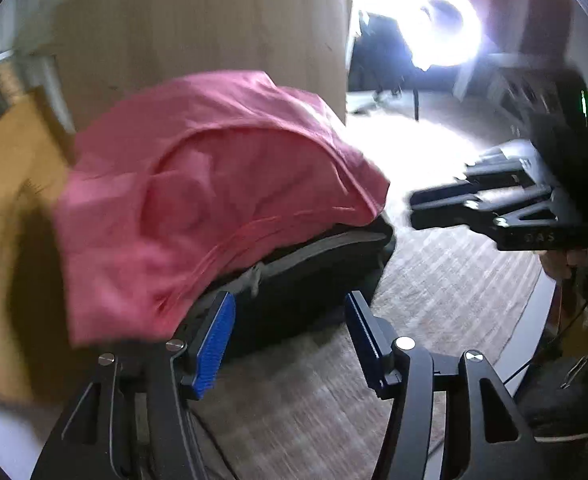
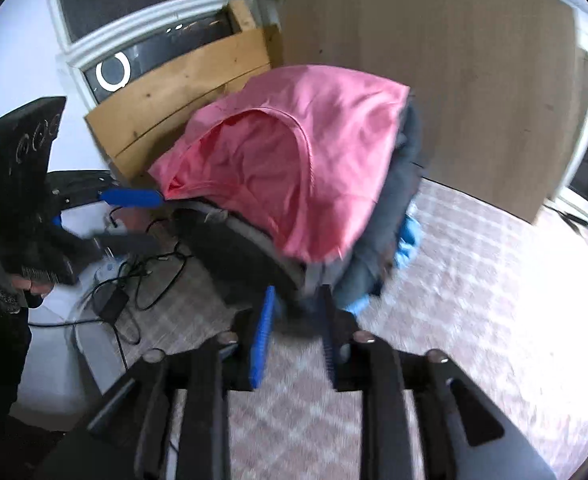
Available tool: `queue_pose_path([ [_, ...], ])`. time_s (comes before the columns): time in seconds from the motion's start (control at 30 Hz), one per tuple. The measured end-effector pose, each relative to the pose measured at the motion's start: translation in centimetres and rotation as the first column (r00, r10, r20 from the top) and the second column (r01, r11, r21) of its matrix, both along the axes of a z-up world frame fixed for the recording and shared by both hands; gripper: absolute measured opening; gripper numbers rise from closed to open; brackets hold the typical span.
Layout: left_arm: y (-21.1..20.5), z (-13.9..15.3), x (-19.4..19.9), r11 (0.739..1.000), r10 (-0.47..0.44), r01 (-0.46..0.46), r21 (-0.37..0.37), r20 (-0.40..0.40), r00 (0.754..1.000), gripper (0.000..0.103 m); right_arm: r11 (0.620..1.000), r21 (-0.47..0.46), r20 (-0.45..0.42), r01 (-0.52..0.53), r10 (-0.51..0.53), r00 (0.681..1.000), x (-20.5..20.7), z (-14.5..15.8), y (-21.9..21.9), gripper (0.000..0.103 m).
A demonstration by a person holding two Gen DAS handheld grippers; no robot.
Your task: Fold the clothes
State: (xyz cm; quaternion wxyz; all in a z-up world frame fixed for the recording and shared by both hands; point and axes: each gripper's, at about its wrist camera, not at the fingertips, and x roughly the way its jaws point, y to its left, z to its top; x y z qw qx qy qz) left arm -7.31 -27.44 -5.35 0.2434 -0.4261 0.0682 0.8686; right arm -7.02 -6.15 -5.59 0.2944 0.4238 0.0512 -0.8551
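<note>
Blue-padded, our left gripper stood apart and empty before the stack of clothes on the patterned mat, a pink garment on top. Whether our right gripper pinched the stack's dark edge, we could not tell.

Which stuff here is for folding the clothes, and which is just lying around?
For the job:
- pink garment, top of the pile
- dark clothes under it
- blue cloth peeking out
- left gripper
- right gripper

Just lying about:
- black cables
- ring light
- wooden board
- cardboard sheet
</note>
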Motion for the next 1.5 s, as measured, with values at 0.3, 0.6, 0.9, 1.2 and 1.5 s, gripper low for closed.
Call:
queue_pose_path([
  [0.3,1.6,1.0,6.2,0.964,0.263,-0.261,0.046,-0.036,0.964,0.077,0.985,0.082,-0.087,0.154,-0.147,0.985,5.9,0.8,2.7,0.064],
  [0.6,8.0,2.0,13.0,0.908,0.415,-0.413,0.066,-0.014,0.910,0.078,0.988,0.089,-0.132,0.130,-0.117,0.984,12.6,1.8,8.1,0.072],
  [0.9,15.6,3.7,21.2,0.839,0.544,-0.543,0.037,-0.040,0.838,0.080,0.994,0.040,-0.108,0.107,-0.102,0.989,19.5,1.2,17.0,0.074],
  [1.2,21.8,5.0,26.3,0.823,0.566,-0.568,0.002,-0.096,0.819,0.081,0.989,-0.003,-0.079,0.145,-0.145,0.986,22.9,0.6,23.6,0.074],
  [1.5,25.3,8.2,29.4,0.815,0.569,-0.579,0.016,-0.202,0.797,0.101,0.981,-0.044,-0.092,0.188,-0.192,0.977,24.2,1.5,27.7,0.074],
])
